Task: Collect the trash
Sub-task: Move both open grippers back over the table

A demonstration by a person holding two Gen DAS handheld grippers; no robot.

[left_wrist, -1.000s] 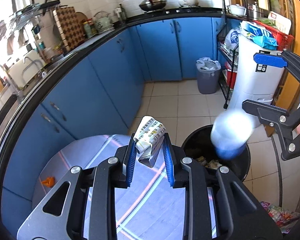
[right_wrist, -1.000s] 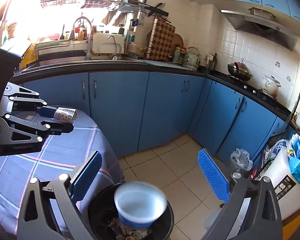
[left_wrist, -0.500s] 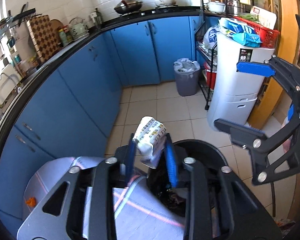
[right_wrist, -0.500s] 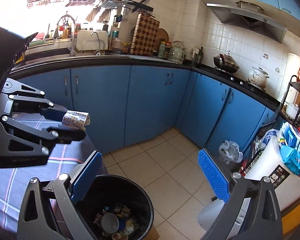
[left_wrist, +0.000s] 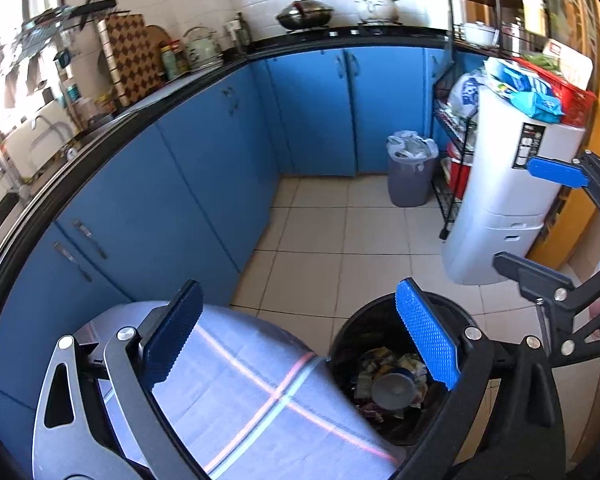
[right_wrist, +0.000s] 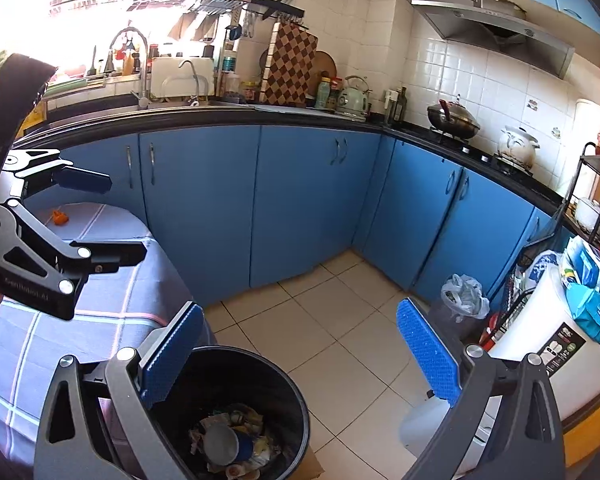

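Left wrist view is crossed at the bottom by the left gripper (left_wrist: 300,340), whose jaws are opening wide with nothing seen between them. Its dark left pad (left_wrist: 172,336) is set over the table (left_wrist: 228,392), which is covered in a lilac cloth with pink and white stripes. Its bright blue right pad (left_wrist: 428,340) is seen over the near rim of the black bin (left_wrist: 384,312), which stands on the tiled floor just beside the table edge. Inside the bin the trash (left_wrist: 384,372) is piled: crumpled wrappers and a pale cup lying on top; what else lies there cannot be made out clearly. Further back a grey bin (left_wrist: 410,176) with a plastic liner is placed against the blue cabinets (left_wrist: 204,184). At the right edge the right gripper (left_wrist: 544,220) is seen, spread apart and empty.

From the right wrist view, the left gripper (right_wrist: 116,220) is seen at the left, above the table (right_wrist: 28,340), parted and holding nothing. A small orange scrap (right_wrist: 60,217) is left on the cloth near the far edge. The right gripper (right_wrist: 300,360) is held wide apart, nothing between its pads, its left pad over the bin (right_wrist: 268,376). The cup and wrappers (right_wrist: 232,444) are seen at the bottom of the bin.
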